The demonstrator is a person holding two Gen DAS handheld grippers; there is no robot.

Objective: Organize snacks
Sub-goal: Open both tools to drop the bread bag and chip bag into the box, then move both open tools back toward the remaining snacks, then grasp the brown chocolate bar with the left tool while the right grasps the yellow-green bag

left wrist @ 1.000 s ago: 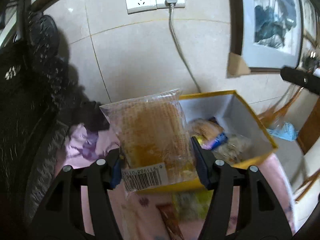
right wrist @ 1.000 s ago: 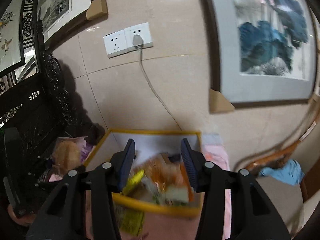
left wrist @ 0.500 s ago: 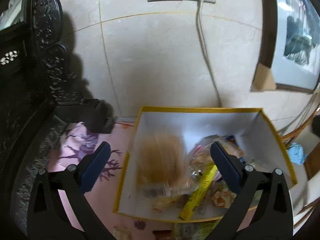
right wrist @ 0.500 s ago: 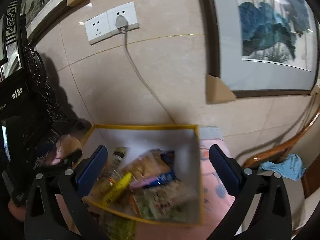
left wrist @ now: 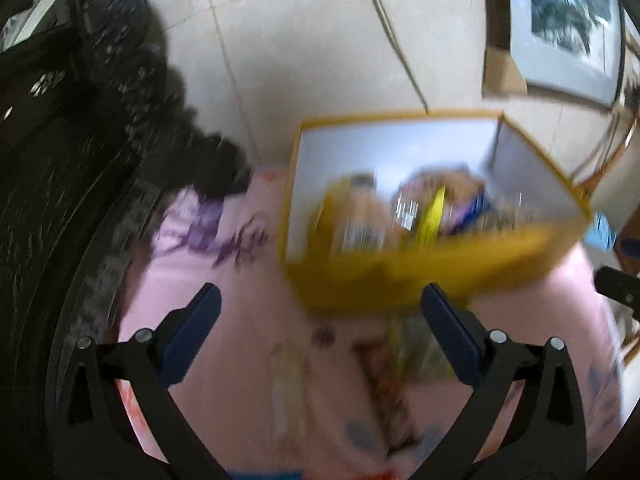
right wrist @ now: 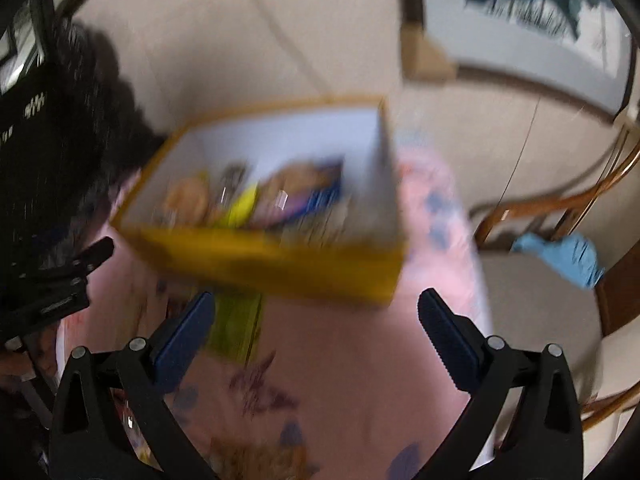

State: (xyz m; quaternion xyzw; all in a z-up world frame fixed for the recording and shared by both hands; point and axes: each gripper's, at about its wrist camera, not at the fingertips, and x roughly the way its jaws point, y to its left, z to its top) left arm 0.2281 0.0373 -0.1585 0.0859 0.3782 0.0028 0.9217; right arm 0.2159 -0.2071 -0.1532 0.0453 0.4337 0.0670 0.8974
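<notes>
Both views blurred. My left gripper [left wrist: 320, 308] has its jaws wide apart, nothing between them; right gripper [right wrist: 316, 312] the same. The yellow box [left wrist: 420, 276] with white inner walls sits on the pink tabletop [left wrist: 240, 320] by the wall, holding mixed snacks [right wrist: 260, 200]: a yellow stick pack, a blue packet, orange-brown bags. A green packet [right wrist: 236, 328] lies outside, just in front of the box.

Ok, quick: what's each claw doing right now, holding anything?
Left claw: open wide, holding nothing.
Right claw: open wide, holding nothing.
</notes>
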